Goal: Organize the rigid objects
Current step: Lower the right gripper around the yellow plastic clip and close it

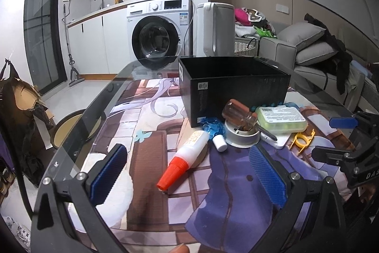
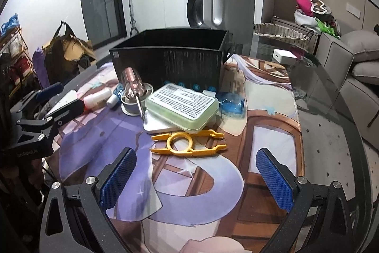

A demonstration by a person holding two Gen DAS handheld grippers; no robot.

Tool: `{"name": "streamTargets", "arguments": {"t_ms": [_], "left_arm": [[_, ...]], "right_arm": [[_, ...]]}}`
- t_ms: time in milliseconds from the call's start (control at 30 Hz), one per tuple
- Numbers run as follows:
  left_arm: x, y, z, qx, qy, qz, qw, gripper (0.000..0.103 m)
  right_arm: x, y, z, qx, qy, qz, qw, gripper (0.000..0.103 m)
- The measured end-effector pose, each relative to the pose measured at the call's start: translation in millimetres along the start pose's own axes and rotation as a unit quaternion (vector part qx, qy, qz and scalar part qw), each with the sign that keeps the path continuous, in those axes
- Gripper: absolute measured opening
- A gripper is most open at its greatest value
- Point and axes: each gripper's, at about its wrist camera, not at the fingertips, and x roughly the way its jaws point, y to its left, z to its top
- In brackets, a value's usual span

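Both claws open and empty: left gripper nearest glue bottle, dead ahead between pads, long axis angled up-right; right gripper facing yellow tool, crosswise.

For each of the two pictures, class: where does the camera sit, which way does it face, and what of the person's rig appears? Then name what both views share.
Left wrist: on the left gripper, facing the glue bottle; open fingers and the right gripper show.
Right wrist: on the right gripper, facing the yellow tool; the left gripper shows at left.
Shared: black box, green case, screwdriver.
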Motion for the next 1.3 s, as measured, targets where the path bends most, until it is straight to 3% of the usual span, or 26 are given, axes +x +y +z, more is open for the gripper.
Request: {"name": "streamTargets", "arguments": {"t_ms": [200,600,1067,1200,1300], "left_arm": [[3,4,-1,-0.007,0.006,-0.004,0.9999,0.103],[14,8,-3,-0.013,0.036,-0.004,0.9993,0.103],[21,16,-4,-0.027,0.054,0.008,0.9982,0.103],[24,16,-5,-0.023,0.059,0.015,0.9979,0.103],[26,19,-5,-0.027,0.064,0.015,0.9974,0.103]], "right_arm": [[13,3,6,-0.006,0.037,0.003,0.999,0.103],[33,-1,20,0.0,0.063,0.002,0.998,0.103],[43,2,20,-0.007,0.057,-0.008,0.998,0.102],[37,9,17,-0.022,0.041,0.006,0.999,0.081],[36,11,16,-0.025,0.035,0.008,0.999,0.079]]}}
